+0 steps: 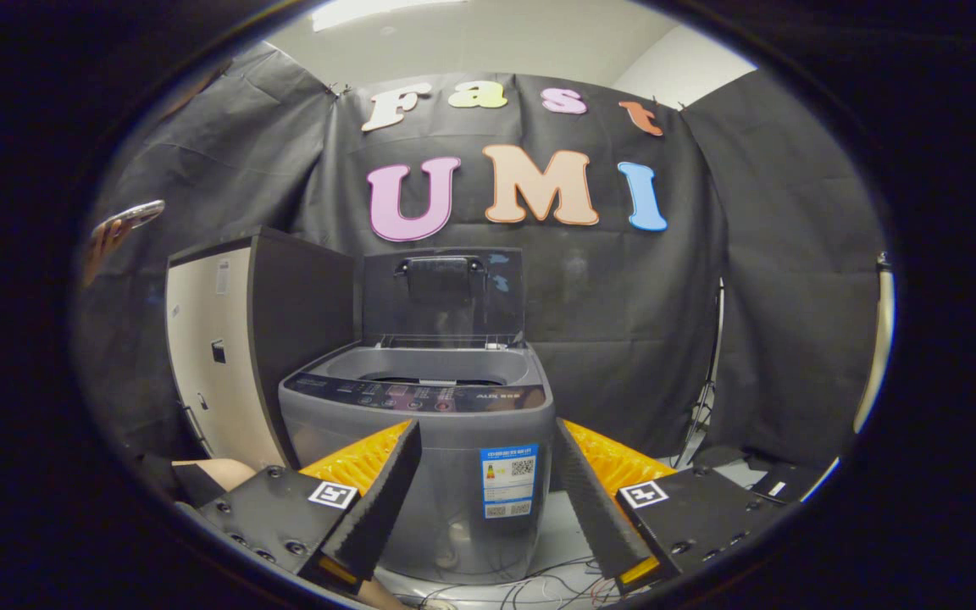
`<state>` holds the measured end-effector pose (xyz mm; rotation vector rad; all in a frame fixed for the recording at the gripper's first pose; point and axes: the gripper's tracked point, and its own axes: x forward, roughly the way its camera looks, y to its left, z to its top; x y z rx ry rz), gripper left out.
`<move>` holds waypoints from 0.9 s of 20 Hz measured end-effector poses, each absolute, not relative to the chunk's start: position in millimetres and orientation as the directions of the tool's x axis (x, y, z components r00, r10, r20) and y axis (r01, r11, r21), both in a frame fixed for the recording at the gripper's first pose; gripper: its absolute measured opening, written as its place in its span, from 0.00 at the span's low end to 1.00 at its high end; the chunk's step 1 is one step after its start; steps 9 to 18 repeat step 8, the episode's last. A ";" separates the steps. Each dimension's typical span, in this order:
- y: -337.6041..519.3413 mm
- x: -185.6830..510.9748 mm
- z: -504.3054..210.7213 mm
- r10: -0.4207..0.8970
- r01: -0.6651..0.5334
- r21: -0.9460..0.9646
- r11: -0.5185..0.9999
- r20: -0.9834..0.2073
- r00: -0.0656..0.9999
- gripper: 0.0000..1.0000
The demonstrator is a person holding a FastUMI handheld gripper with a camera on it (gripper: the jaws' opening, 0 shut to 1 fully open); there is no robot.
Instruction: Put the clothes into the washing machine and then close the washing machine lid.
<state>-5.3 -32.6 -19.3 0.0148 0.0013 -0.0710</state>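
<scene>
A grey top-loading washing machine [420, 440] stands straight ahead of my gripper [488, 432], beyond the fingertips. Its lid [443, 296] is raised upright at the back, with a dark handle near the top edge. The drum opening [424, 373] behind the control panel looks dark, and I cannot tell what is inside. My gripper is open, its two fingers [386, 491] spread wide apart with nothing between them. The machine's front with a blue label [507, 481] shows through the gap.
A tall cabinet [238, 347] with a pale door stands close beside the machine on its left. A person's hand holding a phone [119, 224] shows above that cabinet. Cables [539, 585] lie on the floor at the machine's foot. A stand [712, 373] is right of it.
</scene>
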 end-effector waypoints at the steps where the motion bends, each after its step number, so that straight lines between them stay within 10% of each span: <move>1: -32.7 -6.3 -19.4 -0.071 0.071 0.015 0.997 -0.003 0.997 0.96; 18: -32.8 -5.2 -19.3 -0.071 0.071 0.015 0.997 -0.003 0.997 0.97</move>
